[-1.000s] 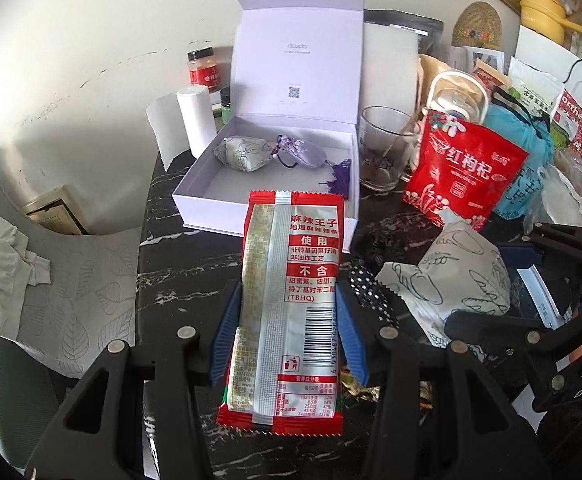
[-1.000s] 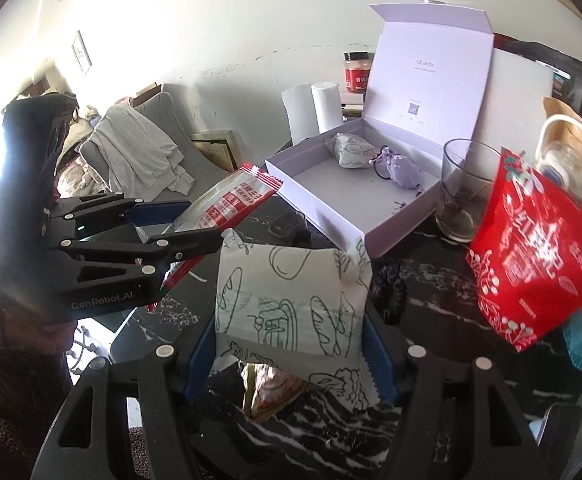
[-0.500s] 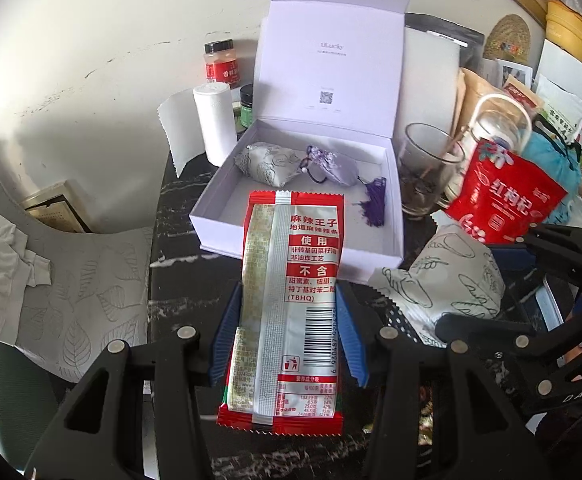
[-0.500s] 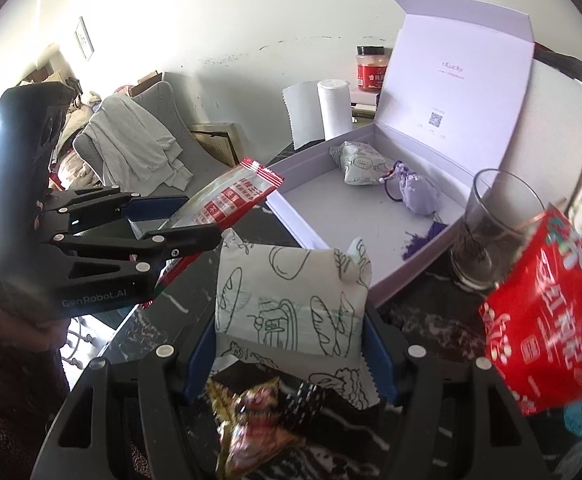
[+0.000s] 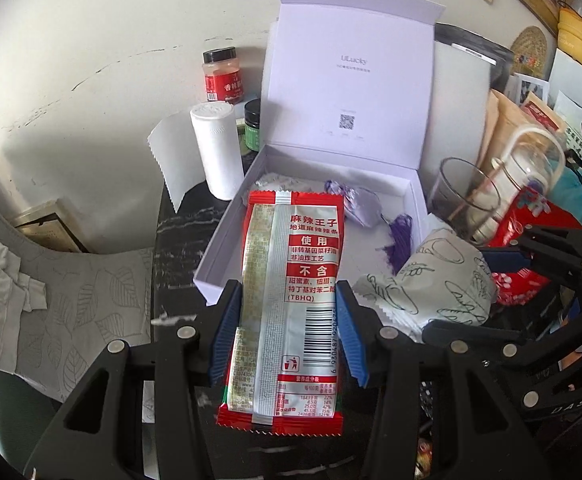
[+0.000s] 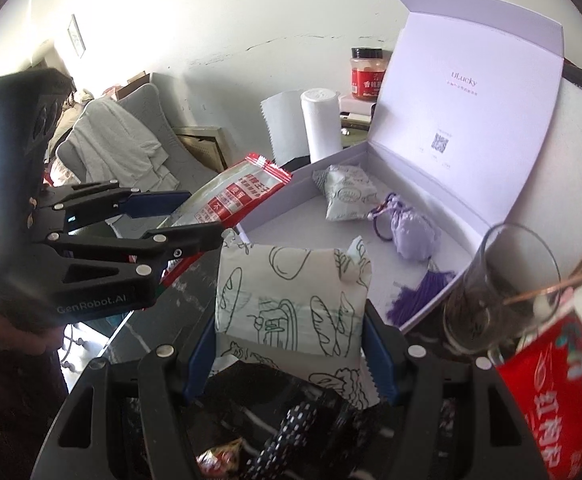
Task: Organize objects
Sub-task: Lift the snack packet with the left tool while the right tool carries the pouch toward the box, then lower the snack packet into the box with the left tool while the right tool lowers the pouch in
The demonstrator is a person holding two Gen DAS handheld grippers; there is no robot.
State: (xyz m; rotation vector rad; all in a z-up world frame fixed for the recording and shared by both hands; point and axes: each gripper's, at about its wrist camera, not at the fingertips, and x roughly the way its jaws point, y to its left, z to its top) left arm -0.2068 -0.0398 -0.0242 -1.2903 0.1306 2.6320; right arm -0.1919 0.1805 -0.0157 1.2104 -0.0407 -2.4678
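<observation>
1. The pale lilac gift box (image 5: 227, 248) sits open on the dark marbled table (image 5: 175, 248), its hinged lid (image 5: 351, 80) standing upright at the far side.
2. Inside the box lie a small white printed packet (image 6: 347, 196) near the far left corner, and beside it a lilac drawstring pouch (image 6: 411, 236) with a purple tassel (image 5: 399, 236) trailing toward the near right wall.
3. A clear drinking glass (image 5: 463, 200) stands just outside the box's right wall; what it holds cannot be made out.
4. Left of the box stands a white paper roll (image 5: 217, 148), with a red-labelled jar (image 5: 221, 76) and a dark-lidded jar (image 5: 253, 124) behind it.
5. A red pouch with white characters (image 6: 551, 384) leans at the right, next to the glass.
6. The left gripper (image 5: 287, 332) is closed on a red snack sachet (image 5: 291, 300), its blue pads pressing both long edges around mid-length; the sachet points forward and its far end overhangs the box's near wall.
7. The right gripper (image 6: 291, 348) is clamped on a white bread-print packet (image 6: 291, 300), pinched at its lower sides, held upright just before the near corner of the box.
8. The two grippers are side by side, the left one angled toward the box from the left.
</observation>
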